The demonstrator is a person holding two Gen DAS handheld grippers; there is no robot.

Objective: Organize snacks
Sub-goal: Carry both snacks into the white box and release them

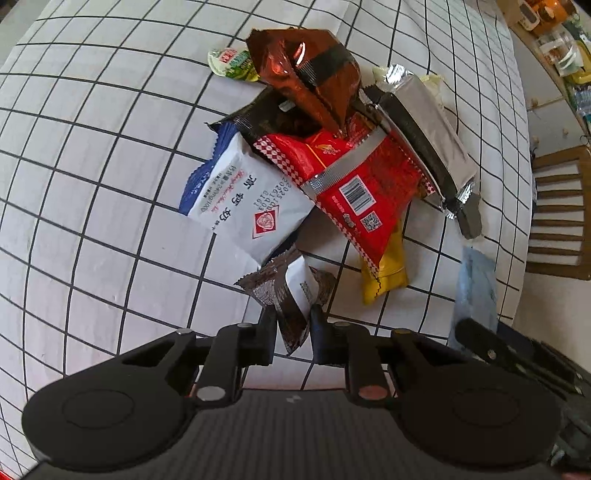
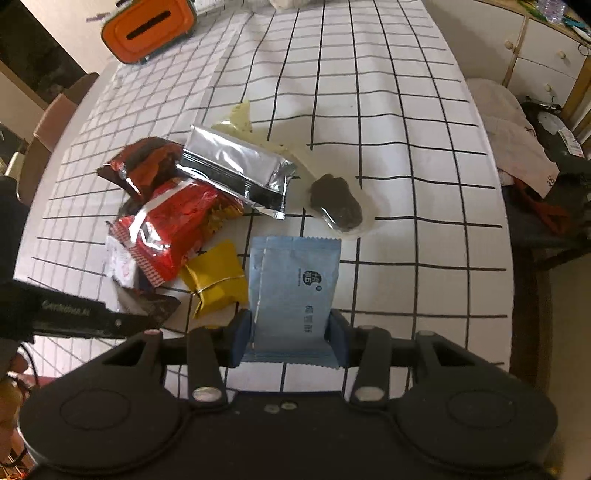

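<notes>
- White-and-blue packet (image 1: 240, 192): matte wrapper printed with Chinese characters, a red diamond emblem and a date code I can't read reliably; it lies on the checked tabletop (image 1: 92, 155) at the left of the snack pile.
- Left tongs (image 1: 293, 319): closed on the corner of a small dark foil sachet (image 1: 288, 291) with a white panel, at the near edge of the pile.
- Red packet (image 1: 351, 188): glossy, checker-edged, with barcode and QR code, lying over a yellow packet (image 1: 384, 273); a crinkled copper foil bag (image 1: 314, 77) sits behind it, a silver-and-black pouch (image 1: 424, 136) to the right.
- Right tongs (image 2: 291, 338): closed on a pale blue packet (image 2: 295, 280), flat with serrated ends and a small dark logo; text illegible.
- Only the right wrist view shows an orange case (image 2: 147, 27) at the tabletop's far end and a dark snack in clear wrap (image 2: 336, 203).
</notes>
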